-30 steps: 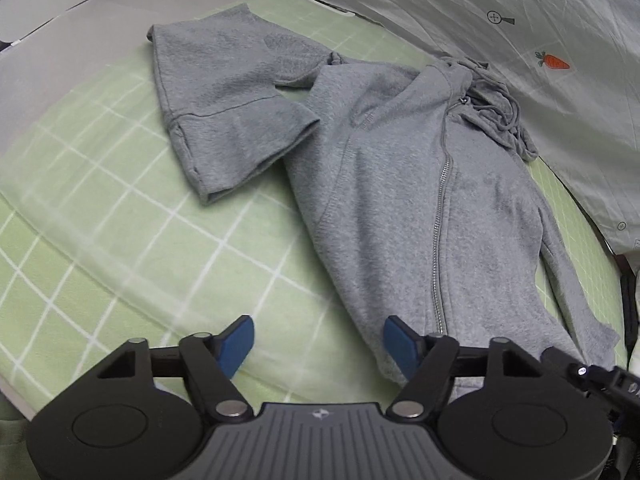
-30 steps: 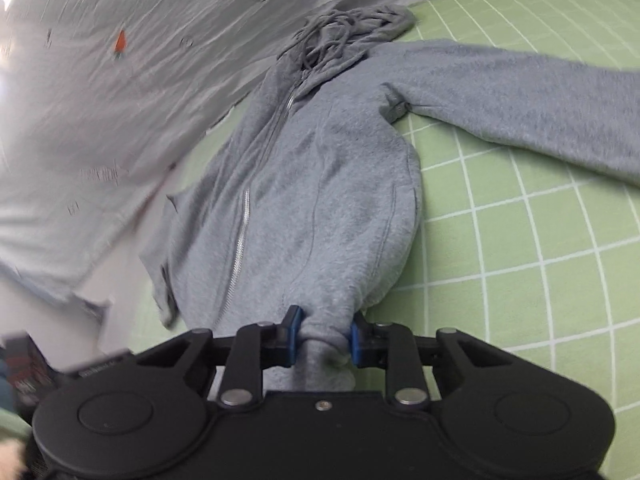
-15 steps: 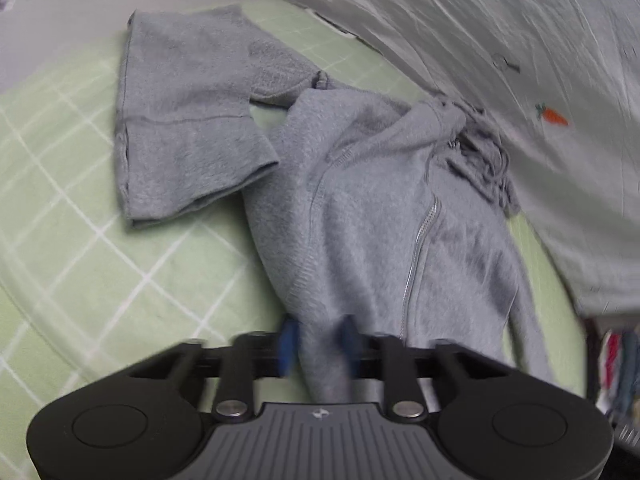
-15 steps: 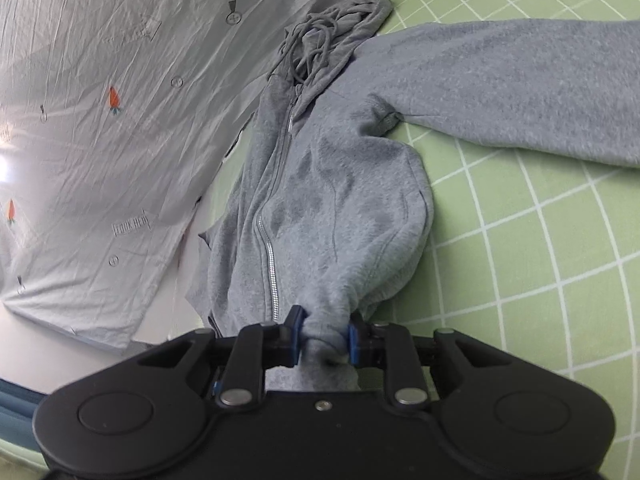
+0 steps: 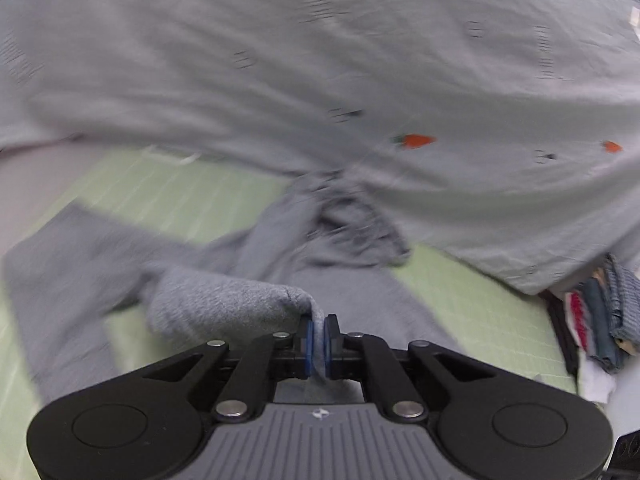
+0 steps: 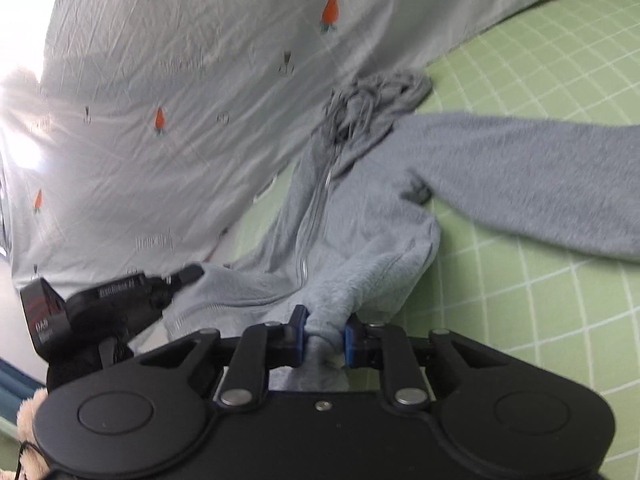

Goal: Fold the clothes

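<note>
Grippers, left (image 5: 316, 336) and right (image 6: 323, 335), pinch hoodie (image 6: 360, 216) on green checked sheet (image 6: 540, 300).

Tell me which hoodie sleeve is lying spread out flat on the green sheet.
The sleeve stretching toward the right edge of the right wrist view. It lies full length on the green checked sheet; the other sleeve cannot be made out there.

Blurred by motion in the left wrist view: hoodie (image 5: 320, 248), green sheet (image 5: 176, 200) and carrot-print cloth (image 5: 320, 60). Sleeve (image 6: 540, 184) cut off by the right edge in the right wrist view. Hem hidden behind both gripper bodies. Stacked items (image 5: 600, 320) at the right edge too blurred to identify.
</note>
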